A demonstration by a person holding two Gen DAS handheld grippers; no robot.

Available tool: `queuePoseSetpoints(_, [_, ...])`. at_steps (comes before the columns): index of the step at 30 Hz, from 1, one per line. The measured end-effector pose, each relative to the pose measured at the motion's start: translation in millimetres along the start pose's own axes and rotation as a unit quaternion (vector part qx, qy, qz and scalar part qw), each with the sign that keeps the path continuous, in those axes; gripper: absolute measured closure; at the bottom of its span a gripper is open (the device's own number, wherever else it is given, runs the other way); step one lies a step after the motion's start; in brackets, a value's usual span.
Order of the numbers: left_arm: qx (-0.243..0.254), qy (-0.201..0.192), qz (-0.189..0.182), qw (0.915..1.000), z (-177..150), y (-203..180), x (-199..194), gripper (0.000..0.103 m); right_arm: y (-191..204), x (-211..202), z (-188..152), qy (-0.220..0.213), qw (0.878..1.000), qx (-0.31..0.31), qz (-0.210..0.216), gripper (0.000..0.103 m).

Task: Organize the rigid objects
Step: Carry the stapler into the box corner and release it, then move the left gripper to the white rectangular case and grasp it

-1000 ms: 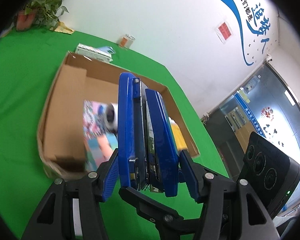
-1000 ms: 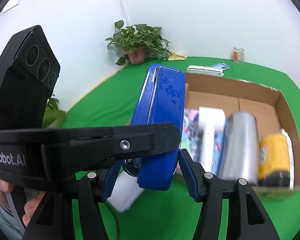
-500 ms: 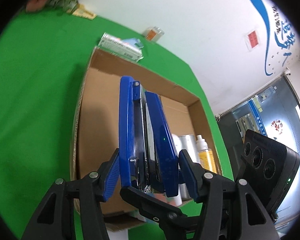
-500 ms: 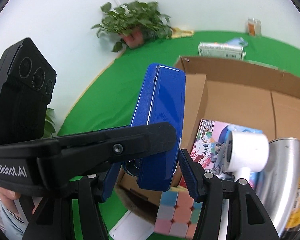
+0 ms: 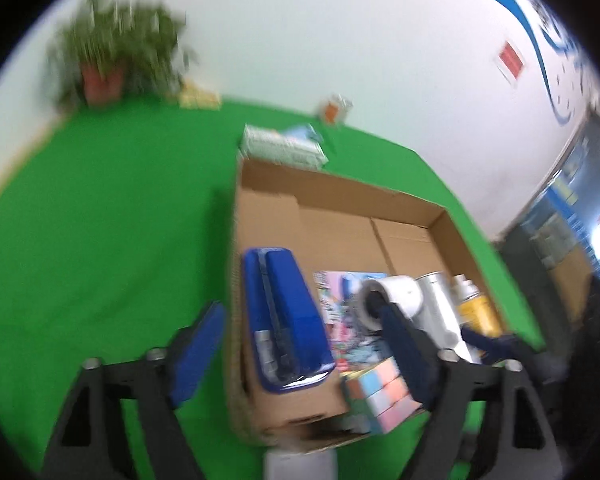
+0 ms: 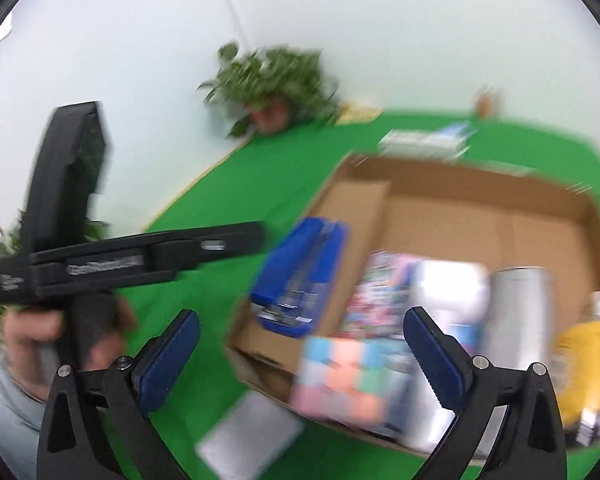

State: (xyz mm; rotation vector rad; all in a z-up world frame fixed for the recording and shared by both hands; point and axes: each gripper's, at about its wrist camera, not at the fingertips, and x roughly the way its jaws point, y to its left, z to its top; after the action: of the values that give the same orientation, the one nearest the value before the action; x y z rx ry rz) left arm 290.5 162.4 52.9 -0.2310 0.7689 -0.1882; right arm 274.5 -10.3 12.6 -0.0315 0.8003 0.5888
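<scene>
Release step finishing: left gripper (image 5: 300, 344) and right gripper (image 6: 300, 356), jaws having just been opening, are both standing released and empty, blue stapler (image 5: 286, 320) lying on the cardboard box (image 5: 340, 188) flap at 9 o'clock; next, retreating clear.

The stapler (image 5: 286, 320) is glossy blue plastic with bare metal at its mouth. The box (image 5: 340, 216) is matt brown corrugated cardboard. The can (image 6: 516, 316) is smooth brushed metal. The table (image 5: 100, 220) wears matt green cloth. The gripper pads (image 6: 430, 360) are ridged blue rubber on matt black plastic.
</scene>
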Motion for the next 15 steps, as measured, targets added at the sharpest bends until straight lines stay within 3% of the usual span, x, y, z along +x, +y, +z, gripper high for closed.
queuePoseSetpoints(2, [0.031, -0.017, 0.023, 0.9991, -14.9, -10.9, -14.7, 0.02, -2.5, -18.7, -18.8, -0.02, 0.999, -0.008, -0.045, 0.0])
queuePoseSetpoints(6, [0.028, -0.006, 0.027, 0.9992, -49.4, -16.8, -23.4, 0.02, -9.6, -42.0, -51.6, -0.037, 0.995, -0.002, -0.095, 0.0])
queuePoseSetpoints(9, [0.021, 0.026, 0.03, 0.999, -78.7, -13.0, -18.3, 0.02, -19.6, -51.8, -72.0, -0.029, 0.994, 0.005, -0.109, 0.0])
queuePoseSetpoints(15, [-0.047, 0.089, -0.007, 0.9949, -125.9, 7.8, 5.7, 0.021, -40.6, -69.6, -105.6, -0.017, 0.992, 0.045, -0.119, 0.0])
